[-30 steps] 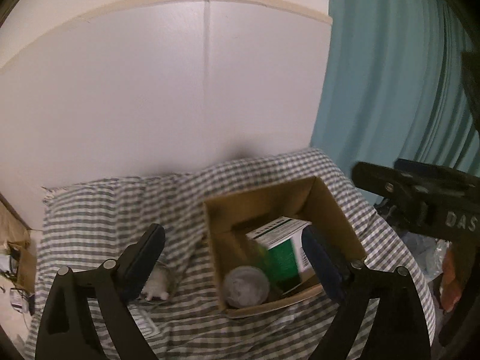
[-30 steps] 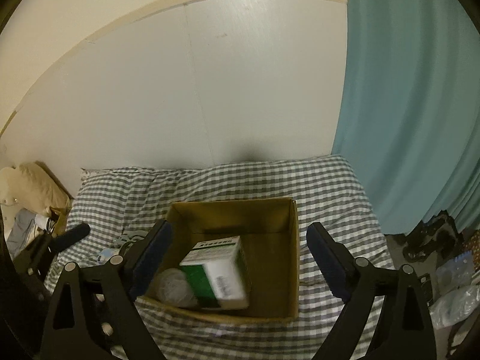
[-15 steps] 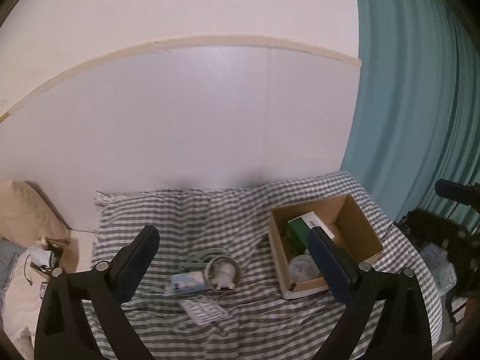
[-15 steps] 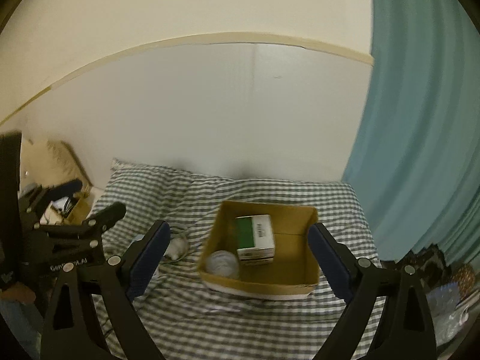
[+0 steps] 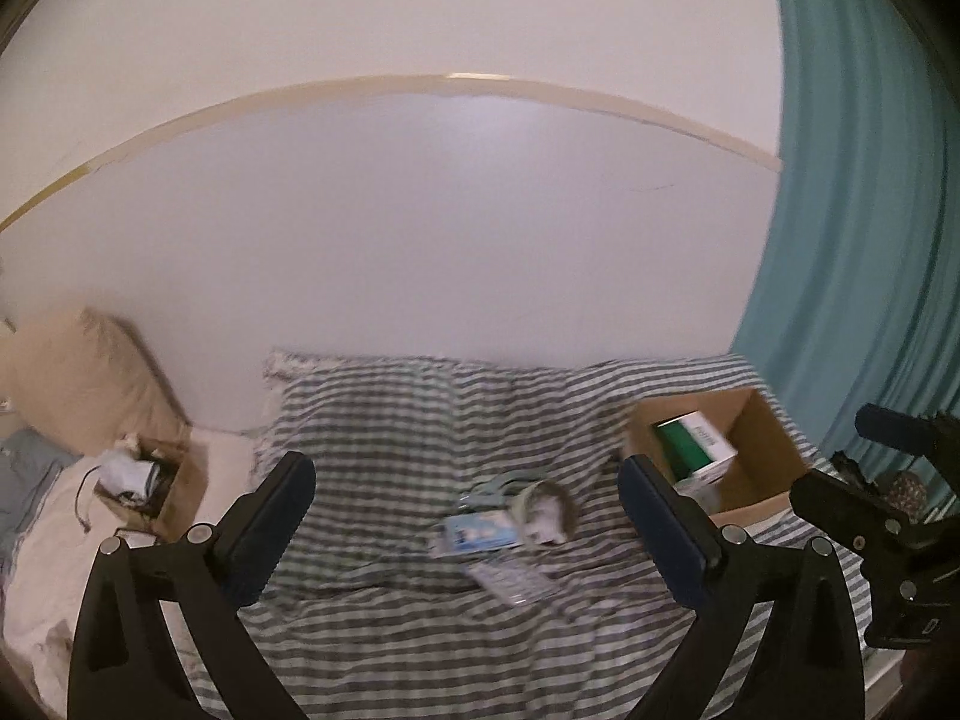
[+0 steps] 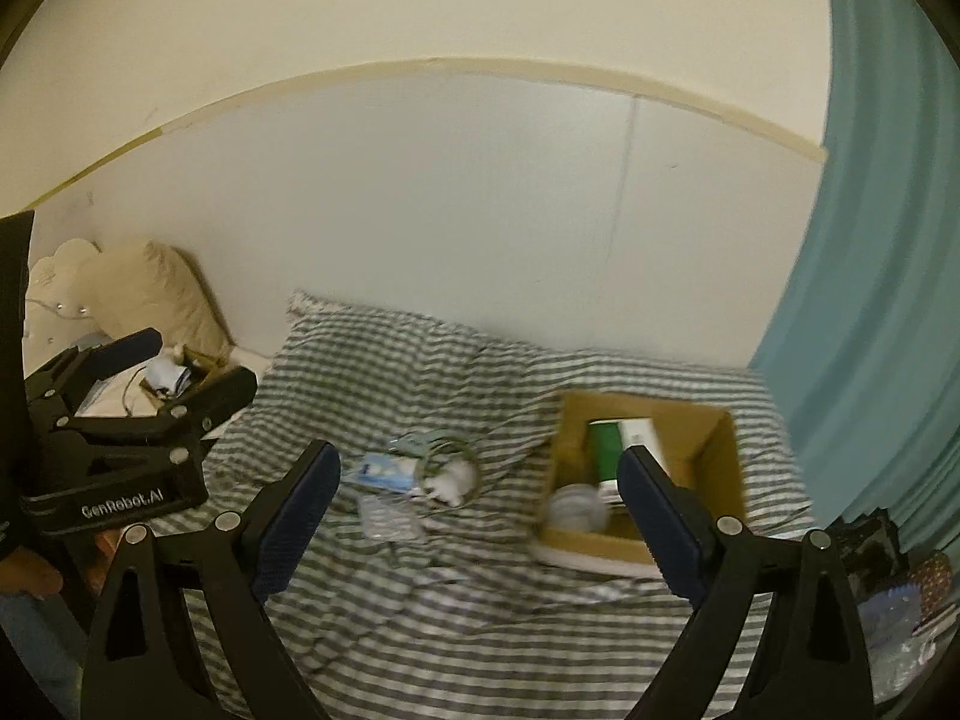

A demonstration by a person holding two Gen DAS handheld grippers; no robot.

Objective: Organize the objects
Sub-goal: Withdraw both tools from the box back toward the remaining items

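Observation:
A brown cardboard box (image 5: 762, 468) (image 6: 714, 456) sits on the right of a checked bedspread (image 5: 384, 420) (image 6: 384, 372). It holds a green and white carton (image 5: 696, 447) (image 6: 612, 441) and a round whitish lid (image 6: 573, 507). Left of the box lie a small white item in a ring (image 5: 549, 519) (image 6: 456, 477), a blue and white packet (image 5: 477, 534) (image 6: 384, 471) and a clear blister pack (image 5: 510, 582) (image 6: 387, 519). My left gripper (image 5: 465, 531) and my right gripper (image 6: 480, 516) are both open, empty and well back above the bed.
A beige pillow (image 5: 84, 378) (image 6: 150, 294) and a small box of clutter (image 5: 144, 480) lie at the left. A teal curtain (image 5: 852, 240) (image 6: 870, 300) hangs at the right. A white wall stands behind the bed. Bags lie on the floor at the lower right (image 6: 900, 618).
Both grippers have pulled back and up from the box. The box has shrunk and slid right, and the loose items on the bedspread have come into view.

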